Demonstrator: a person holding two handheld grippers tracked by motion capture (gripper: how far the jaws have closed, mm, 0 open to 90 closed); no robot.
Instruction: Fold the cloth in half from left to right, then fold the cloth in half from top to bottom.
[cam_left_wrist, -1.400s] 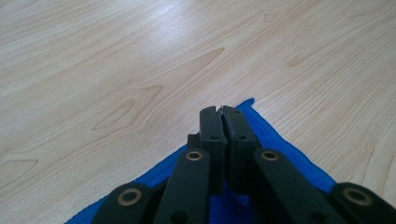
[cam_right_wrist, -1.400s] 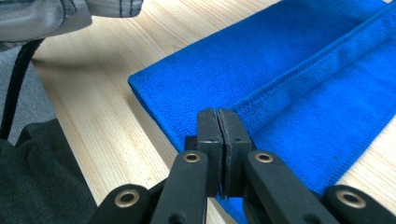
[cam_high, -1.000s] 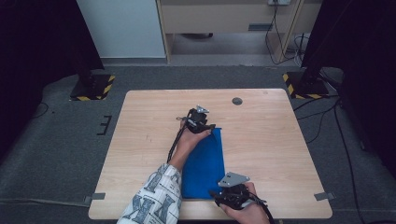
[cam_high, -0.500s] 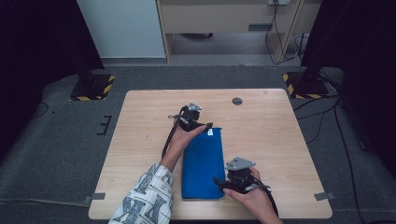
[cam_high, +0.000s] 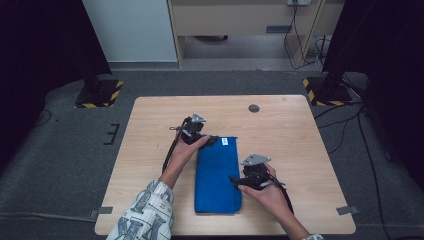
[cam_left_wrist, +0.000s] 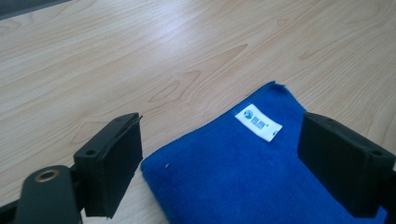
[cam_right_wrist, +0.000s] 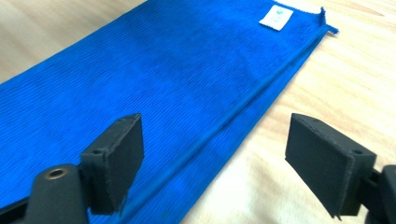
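A blue towel (cam_high: 218, 175), folded into a long strip, lies flat on the wooden table (cam_high: 305, 150), with a white label (cam_high: 224, 142) at its far end. My left gripper (cam_high: 212, 140) hovers at the towel's far left corner. Its jaws have just been opening and stand wide, with the towel (cam_left_wrist: 243, 177) and its label (cam_left_wrist: 258, 122) lying loose between them. My right gripper (cam_high: 235, 179) sits at the towel's right edge. Its jaws have also just been opening and straddle the layered edge (cam_right_wrist: 233, 121) without touching it.
A round dark cable hole (cam_high: 254, 108) sits near the table's far edge. Bare wood lies to the left and right of the towel. On the floor beyond stand black posts with yellow-black striped bases (cam_high: 98, 93), and a cabinet (cam_high: 240, 20).
Both grippers' jaws have opened and let go of the towel, which now lies flat. The left hand drew a little left; the right hand moved away from the near edge, up along the towel's right side.
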